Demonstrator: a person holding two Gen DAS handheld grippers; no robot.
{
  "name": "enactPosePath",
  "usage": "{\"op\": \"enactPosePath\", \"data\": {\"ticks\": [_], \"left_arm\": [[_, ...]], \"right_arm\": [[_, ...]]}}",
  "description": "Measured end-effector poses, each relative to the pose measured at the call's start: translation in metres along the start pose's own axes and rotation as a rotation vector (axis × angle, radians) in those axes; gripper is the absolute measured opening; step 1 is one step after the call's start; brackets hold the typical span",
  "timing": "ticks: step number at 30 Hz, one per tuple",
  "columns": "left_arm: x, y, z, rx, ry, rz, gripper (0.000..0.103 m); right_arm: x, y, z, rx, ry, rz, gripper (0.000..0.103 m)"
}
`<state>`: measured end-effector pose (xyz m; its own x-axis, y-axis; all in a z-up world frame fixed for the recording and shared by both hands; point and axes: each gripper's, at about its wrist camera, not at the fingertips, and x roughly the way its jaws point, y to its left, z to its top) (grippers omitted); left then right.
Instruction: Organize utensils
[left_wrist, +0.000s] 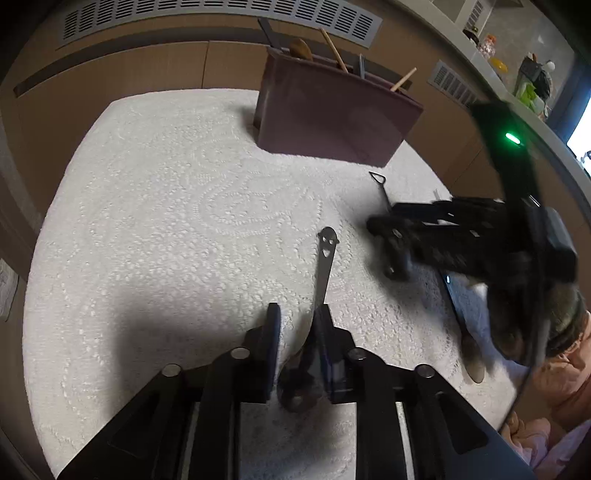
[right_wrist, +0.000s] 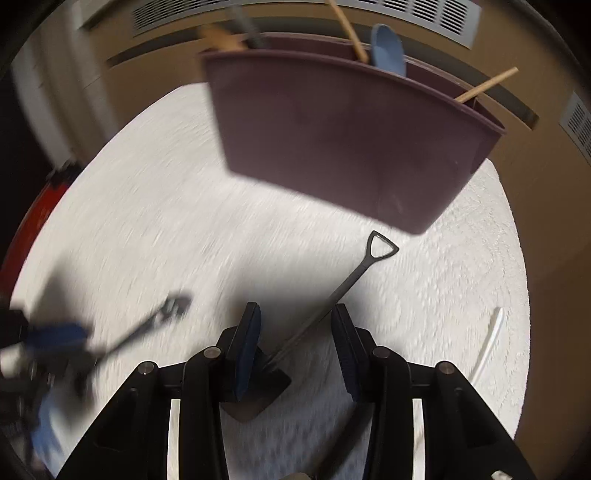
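Left wrist view showed the left gripper (left_wrist: 295, 325) with its tongs apart around a thin metal spoon (left_wrist: 325, 266) lying on the white lace cloth (left_wrist: 166, 221); its handle touched the right pad. The right gripper (right_wrist: 295, 332) stood apart over a black shovel-shaped utensil (right_wrist: 332, 295). Both looked light, stiff, slippery; mid-handle seemed the best hold. The maroon holder (right_wrist: 351, 140) stood far.

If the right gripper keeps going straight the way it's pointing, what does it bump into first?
Probably the black shovel-shaped utensil: its handle lies between the right gripper's open fingers, on the white cloth. Beyond stands the maroon holder; depth is hard to judge.
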<state>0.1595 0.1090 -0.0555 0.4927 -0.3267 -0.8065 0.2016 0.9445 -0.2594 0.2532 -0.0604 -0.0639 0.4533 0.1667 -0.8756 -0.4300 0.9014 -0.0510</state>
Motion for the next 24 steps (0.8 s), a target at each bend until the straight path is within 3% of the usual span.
{"op": "enactPosePath", "data": {"ticks": [6, 9, 12, 15, 16, 17, 20, 24], "left_arm": [[0.002, -0.012, 0.003, 0.013, 0.011, 0.016, 0.037], [0.003, -0.014, 0.002, 0.009, 0.008, 0.017, 0.041], [0.004, -0.015, 0.001, 0.004, 0.006, 0.005, 0.042], [0.004, -0.013, 0.002, -0.004, 0.004, -0.006, 0.044], [0.003, -0.012, 0.002, -0.007, 0.003, -0.006, 0.044], [0.002, -0.010, 0.002, -0.011, 0.002, -0.006, 0.044], [-0.002, -0.005, 0.002, -0.018, 0.003, 0.005, 0.044], [-0.003, -0.008, 0.009, 0.019, 0.031, -0.002, 0.044]], "right_arm": [[-0.025, -0.004, -0.042, -0.129, -0.026, -0.060, 0.032], [-0.032, -0.025, -0.052, -0.101, -0.012, -0.040, 0.030], [-0.030, -0.036, -0.044, -0.003, 0.012, 0.012, 0.030], [-0.020, -0.039, -0.035, 0.051, 0.019, -0.017, 0.029], [-0.017, -0.039, -0.032, 0.064, 0.017, -0.025, 0.025], [-0.015, -0.036, -0.028, 0.064, 0.012, -0.037, 0.010], [-0.016, -0.026, -0.019, 0.053, 0.008, -0.066, 0.005], [-0.050, -0.025, -0.016, 0.092, -0.072, -0.003, 0.004]]}}
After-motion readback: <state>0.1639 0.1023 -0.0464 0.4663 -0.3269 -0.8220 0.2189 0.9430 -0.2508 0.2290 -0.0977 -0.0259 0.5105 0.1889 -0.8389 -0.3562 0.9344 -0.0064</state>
